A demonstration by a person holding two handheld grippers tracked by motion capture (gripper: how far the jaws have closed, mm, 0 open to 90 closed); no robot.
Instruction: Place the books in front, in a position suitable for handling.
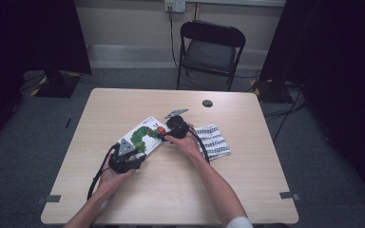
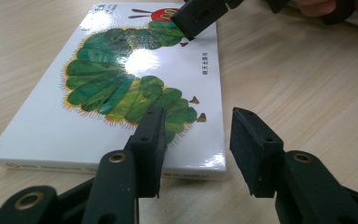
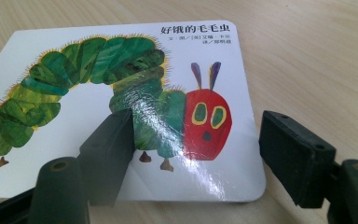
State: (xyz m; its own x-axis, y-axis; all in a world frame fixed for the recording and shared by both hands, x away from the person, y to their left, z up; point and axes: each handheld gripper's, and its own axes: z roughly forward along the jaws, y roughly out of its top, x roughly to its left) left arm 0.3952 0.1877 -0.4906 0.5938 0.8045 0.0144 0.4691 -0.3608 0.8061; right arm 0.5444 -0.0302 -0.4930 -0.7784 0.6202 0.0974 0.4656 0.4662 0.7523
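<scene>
We bracket the picture book [image 1: 145, 137] lying flat mid-table, its long axis running between our grippers. The left gripper [image 2: 196, 149] gapes wide at its near corner; the right gripper [image 3: 196, 154], equally wide, straddles the far corner.

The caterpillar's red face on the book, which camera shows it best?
The right gripper view: the caterpillar's red face is close and sharp there, eyes and feelers plain. In the left gripper view the face sits far off, partly behind the right gripper. In the high view it is a tiny red dot.
</scene>
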